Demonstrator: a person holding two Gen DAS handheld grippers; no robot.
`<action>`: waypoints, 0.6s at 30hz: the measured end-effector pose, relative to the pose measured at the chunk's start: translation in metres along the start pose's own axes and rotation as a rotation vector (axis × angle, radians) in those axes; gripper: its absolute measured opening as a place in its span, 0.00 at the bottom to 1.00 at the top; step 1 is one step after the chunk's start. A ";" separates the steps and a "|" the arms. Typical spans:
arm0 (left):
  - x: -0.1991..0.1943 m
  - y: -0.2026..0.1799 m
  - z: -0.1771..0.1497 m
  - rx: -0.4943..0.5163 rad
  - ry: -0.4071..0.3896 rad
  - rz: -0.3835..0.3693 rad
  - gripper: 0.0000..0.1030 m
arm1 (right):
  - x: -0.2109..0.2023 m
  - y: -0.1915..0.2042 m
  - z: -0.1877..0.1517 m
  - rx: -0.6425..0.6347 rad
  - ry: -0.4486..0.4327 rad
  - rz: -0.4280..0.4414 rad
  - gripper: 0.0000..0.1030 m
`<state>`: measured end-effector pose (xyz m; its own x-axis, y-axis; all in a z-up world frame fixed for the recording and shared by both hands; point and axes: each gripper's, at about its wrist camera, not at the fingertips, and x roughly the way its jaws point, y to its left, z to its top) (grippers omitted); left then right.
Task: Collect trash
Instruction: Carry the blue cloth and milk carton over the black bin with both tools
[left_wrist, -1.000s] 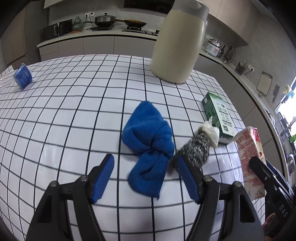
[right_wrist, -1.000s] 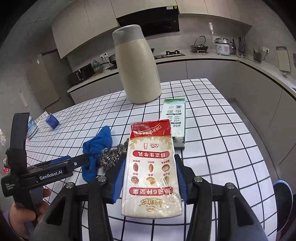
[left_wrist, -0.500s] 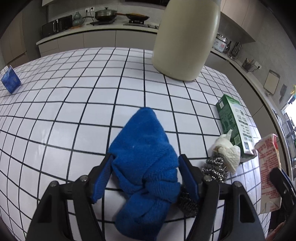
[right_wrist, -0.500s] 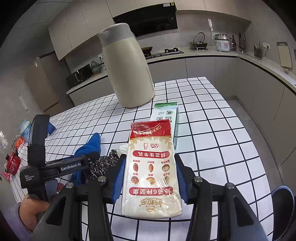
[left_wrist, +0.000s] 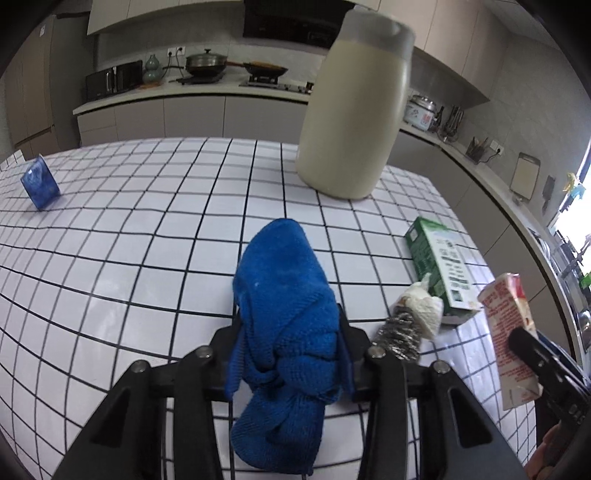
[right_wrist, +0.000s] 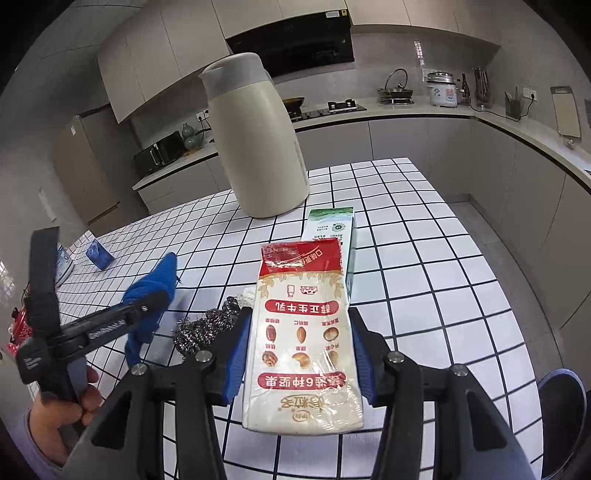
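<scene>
Closing since the earlier frame, left gripper (left_wrist: 288, 354) now clamps the knotted blue cloth (left_wrist: 284, 332), right gripper (right_wrist: 297, 354) grips the red-and-white carton (right_wrist: 303, 339); steel-wool scourer (left_wrist: 400, 336) and green carton (left_wrist: 439, 269) remain on the tiled surface (left_wrist: 110, 258).

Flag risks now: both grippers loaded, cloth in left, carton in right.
1. The blue cloth hangs loose below the left gripper, whose jaws have just been closing on it; it may slip or drag the steel scrubber beside it.
2. The right gripper grips the red milk carton only by its sides; swinging could hit the thermos jug.
</scene>
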<state>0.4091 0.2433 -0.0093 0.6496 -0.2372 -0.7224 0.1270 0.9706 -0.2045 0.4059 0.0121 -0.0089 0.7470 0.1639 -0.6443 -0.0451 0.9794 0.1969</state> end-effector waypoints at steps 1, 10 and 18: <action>-0.006 -0.002 -0.001 0.008 -0.007 -0.009 0.41 | -0.004 0.001 -0.002 0.002 -0.005 -0.005 0.50; -0.038 -0.034 -0.025 0.076 -0.003 -0.121 0.41 | -0.046 -0.003 -0.031 0.046 -0.036 -0.063 0.50; -0.059 -0.076 -0.048 0.135 0.000 -0.178 0.41 | -0.082 -0.025 -0.049 0.091 -0.058 -0.077 0.50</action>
<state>0.3253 0.1817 0.0176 0.6078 -0.4050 -0.6830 0.3390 0.9102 -0.2381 0.3128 -0.0196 0.0026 0.7831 0.0794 -0.6168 0.0719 0.9736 0.2165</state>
